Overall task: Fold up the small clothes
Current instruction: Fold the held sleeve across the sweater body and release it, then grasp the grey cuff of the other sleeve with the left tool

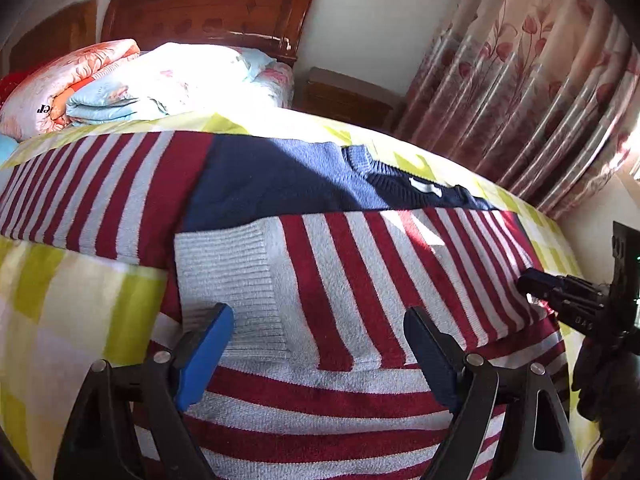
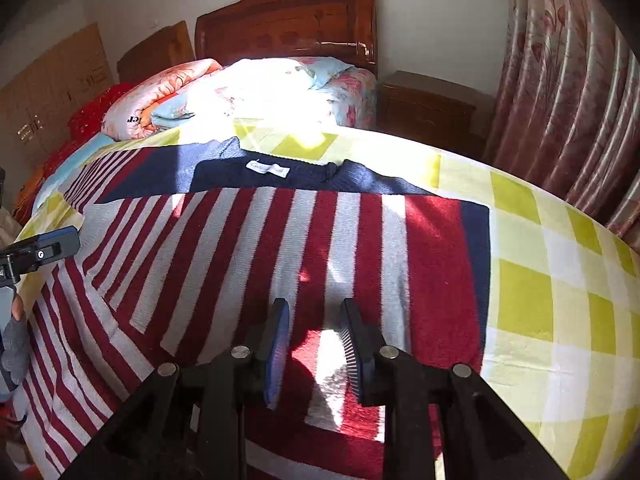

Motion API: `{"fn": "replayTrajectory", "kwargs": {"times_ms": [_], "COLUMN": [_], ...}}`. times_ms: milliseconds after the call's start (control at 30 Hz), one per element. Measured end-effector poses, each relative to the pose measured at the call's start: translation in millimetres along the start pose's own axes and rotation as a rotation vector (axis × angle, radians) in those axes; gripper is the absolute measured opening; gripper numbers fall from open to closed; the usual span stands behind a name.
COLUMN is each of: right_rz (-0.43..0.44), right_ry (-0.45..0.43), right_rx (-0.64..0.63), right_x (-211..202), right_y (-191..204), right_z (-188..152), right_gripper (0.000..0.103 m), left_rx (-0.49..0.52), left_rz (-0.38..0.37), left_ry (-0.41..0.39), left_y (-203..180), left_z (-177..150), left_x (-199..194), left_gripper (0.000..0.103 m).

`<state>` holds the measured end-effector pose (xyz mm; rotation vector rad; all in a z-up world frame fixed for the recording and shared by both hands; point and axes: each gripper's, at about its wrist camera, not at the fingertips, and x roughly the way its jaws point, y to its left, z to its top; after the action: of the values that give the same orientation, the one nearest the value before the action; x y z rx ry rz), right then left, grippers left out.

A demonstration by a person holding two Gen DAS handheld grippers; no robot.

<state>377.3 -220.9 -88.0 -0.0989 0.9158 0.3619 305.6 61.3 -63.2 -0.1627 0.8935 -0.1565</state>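
A red-and-grey striped sweater with navy shoulders (image 1: pixel 360 272) (image 2: pixel 256 256) lies flat on a yellow-checked blanket (image 1: pixel 72 292) (image 2: pixel 560 300). One sleeve is folded across the body, its grey ribbed cuff (image 1: pixel 228 276) just ahead of my left gripper (image 1: pixel 320 320), which is open wide above the sweater. My right gripper (image 2: pixel 314 320) hovers over the folded sleeve near the sweater's right side, its jaws a narrow gap apart with nothing between them. It shows at the right edge of the left wrist view (image 1: pixel 536 284). The left gripper shows at the left edge of the right wrist view (image 2: pixel 60 240).
Folded quilts and pillows (image 1: pixel 132 84) (image 2: pixel 240 92) are piled at the bed's head below a wooden headboard (image 1: pixel 208 8) (image 2: pixel 288 20). A wooden nightstand (image 2: pixel 428 104) and pink floral curtains (image 1: pixel 540 80) (image 2: pixel 572 100) stand to the right.
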Motion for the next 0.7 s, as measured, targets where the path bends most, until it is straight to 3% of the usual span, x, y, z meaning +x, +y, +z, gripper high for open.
{"fn": "replayTrajectory", "kwargs": {"times_ms": [100, 167, 267, 333, 400, 433, 533, 667, 700], "right_rz": [-0.022, -0.019, -0.079, -0.080, -0.145, -0.133, -0.077, -0.191, -0.155], "right_ry": [0.007, -0.013, -0.033, -0.013, 0.023, -0.006, 0.014, 0.043, 0.015], "right_rx": [0.051, 0.084, 0.029, -0.027, -0.102, -0.102, 0.031, 0.106, 0.113], "right_x": [-5.8, -6.9, 0.9, 20.2, 40.3, 42.6, 35.0, 10.4, -2.4], "right_y": [-23.2, -31.8, -23.2, -13.8, -17.6, -23.9, -64.6, -75.9, -67.9], "right_z": [-6.0, -1.2, 29.0, 49.7, 64.0, 67.2, 61.8, 47.6, 41.1], "right_gripper": [0.024, 0.027, 0.027, 0.027, 0.028, 0.029, 0.032, 0.034, 0.035], "left_rx": [0.103, 0.101, 0.121, 0.127, 0.127, 0.177, 0.168, 0.173, 0.174], "left_rz": [0.059, 0.025, 0.042, 0.041, 0.069, 0.098, 0.061, 0.072, 0.076], "left_ry": [0.032, 0.020, -0.002, 0.033, 0.091, 0.061, 0.061, 0.059, 0.058], "left_y": [-21.3, -28.5, -43.4, -49.7, -50.8, -54.7, -50.6, -50.7, -51.9], "left_z": [-3.3, 1.5, 15.9, 22.4, 21.2, 17.6, 18.3, 20.2, 20.5], "left_x": [3.6, -0.4, 4.8, 19.7, 38.3, 38.0, 34.3, 33.3, 33.9], "left_gripper": [0.103, 0.103, 0.103, 0.103, 0.103, 0.103, 0.103, 0.103, 0.103]}}
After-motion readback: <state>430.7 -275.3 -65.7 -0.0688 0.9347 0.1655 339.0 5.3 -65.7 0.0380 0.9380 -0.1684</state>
